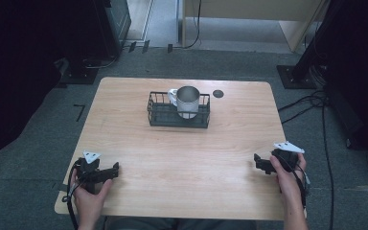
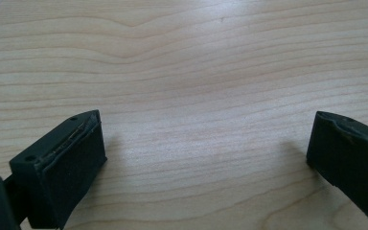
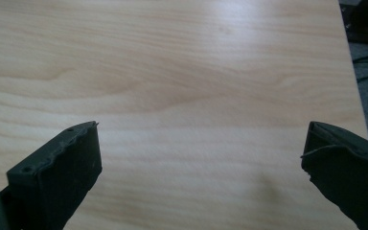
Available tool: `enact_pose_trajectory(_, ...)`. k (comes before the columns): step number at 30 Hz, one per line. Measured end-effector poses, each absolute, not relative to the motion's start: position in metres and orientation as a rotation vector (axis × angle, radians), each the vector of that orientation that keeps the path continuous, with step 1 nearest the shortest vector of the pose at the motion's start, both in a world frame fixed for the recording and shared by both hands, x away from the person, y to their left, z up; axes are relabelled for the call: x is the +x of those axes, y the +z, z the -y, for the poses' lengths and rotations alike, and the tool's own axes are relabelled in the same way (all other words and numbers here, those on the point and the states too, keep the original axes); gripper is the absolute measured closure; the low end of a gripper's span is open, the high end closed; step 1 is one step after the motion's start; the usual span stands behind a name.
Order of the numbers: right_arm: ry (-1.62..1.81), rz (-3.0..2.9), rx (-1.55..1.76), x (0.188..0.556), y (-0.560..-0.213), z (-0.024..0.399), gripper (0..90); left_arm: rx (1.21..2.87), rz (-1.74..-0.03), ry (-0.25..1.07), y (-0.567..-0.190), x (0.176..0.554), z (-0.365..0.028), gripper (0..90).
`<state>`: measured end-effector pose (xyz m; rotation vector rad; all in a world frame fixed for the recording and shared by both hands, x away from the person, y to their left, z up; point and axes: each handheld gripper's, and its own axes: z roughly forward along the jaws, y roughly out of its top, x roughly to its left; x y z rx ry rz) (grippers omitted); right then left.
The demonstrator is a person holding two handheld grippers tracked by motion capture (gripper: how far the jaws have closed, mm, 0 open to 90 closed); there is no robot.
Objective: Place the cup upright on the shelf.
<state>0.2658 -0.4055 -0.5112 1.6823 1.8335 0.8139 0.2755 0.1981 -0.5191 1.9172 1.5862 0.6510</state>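
High view: metal mug (image 1: 188, 100) stood upright in the black wire basket (image 1: 163, 115) at the far middle of the table (image 1: 182, 163); both grippers sat near the front edge, well apart.
Left gripper view: left gripper (image 2: 203, 158) jaws spread wide, nothing between.
Right gripper view: right gripper (image 3: 201, 163) jaws wide, over bare wood.

black tongs (image 1: 115, 168), grey triangular plates (image 1: 91, 156), trailing cables (image 1: 70, 203)

Dim, dark-edged room; soft glare on table (image 3: 230, 28), blurry closeups.
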Motion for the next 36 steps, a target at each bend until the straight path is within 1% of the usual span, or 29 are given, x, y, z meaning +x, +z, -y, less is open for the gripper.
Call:
enact_pose_trajectory(9,0.734,-1.790,1.715,0.240,-0.524,0.416,0.0,1.917,-1.587,0.651,-0.519,0.275,-0.198,0.0)
enact_pose_trajectory(18,0.713,-1.747,1.735,0.220,-0.527,0.420,0.0,1.917,-1.586,0.651,-0.519,0.275,-0.198,0.0)
enact_pose_trajectory(24,0.741,-1.725,1.770,0.213,-0.529,0.423,0.0,1.917,-1.586,0.651,-0.519,0.275,-0.198,0.0)
enact_pose_trajectory(36,0.756,-1.727,1.789,0.212,-0.530,0.423,0.0,1.916,-1.586,0.651,-0.519,0.275,-0.198,0.0)
